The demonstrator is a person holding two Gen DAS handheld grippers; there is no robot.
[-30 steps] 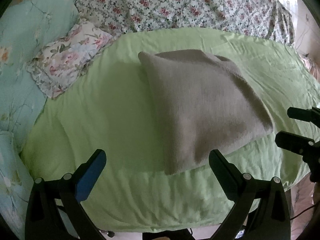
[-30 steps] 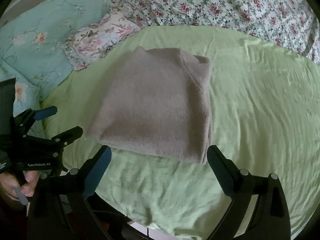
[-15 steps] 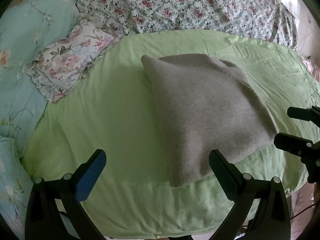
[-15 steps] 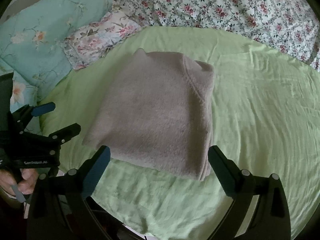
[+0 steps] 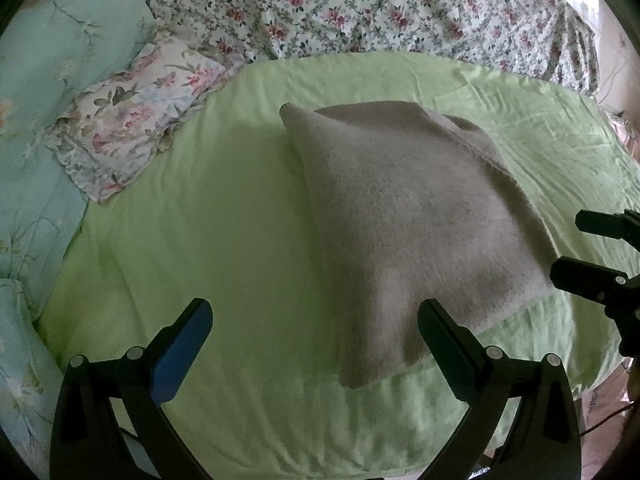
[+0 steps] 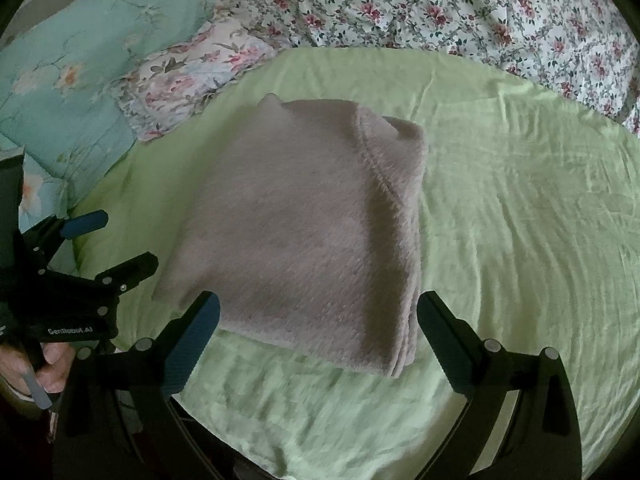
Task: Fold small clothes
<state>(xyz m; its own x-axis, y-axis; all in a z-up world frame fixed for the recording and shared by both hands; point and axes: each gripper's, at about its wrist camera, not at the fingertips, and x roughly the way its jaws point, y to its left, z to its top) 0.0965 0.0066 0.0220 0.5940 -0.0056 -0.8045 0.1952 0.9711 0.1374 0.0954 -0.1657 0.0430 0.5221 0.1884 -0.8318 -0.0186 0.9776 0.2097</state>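
A grey knitted garment (image 5: 408, 220) lies folded into a thick rectangle on the green sheet (image 5: 224, 232); it also shows in the right wrist view (image 6: 304, 232). My left gripper (image 5: 316, 328) is open and empty, held near the garment's front left corner. My right gripper (image 6: 318, 320) is open and empty, straddling the garment's front edge from above. The right gripper also shows at the right edge of the left wrist view (image 5: 576, 248), and the left gripper shows at the left of the right wrist view (image 6: 116, 240).
A floral pillow (image 5: 132, 120) and a teal floral quilt (image 5: 52, 64) lie at the left. A rose-print quilt (image 5: 380, 4) is bunched along the back. The sheet's front edge (image 5: 304, 452) drops off just below the grippers.
Both grippers have moved slightly forward and lower toward the garment, which looms larger in both views. The garment has not moved. Both grippers stay open.
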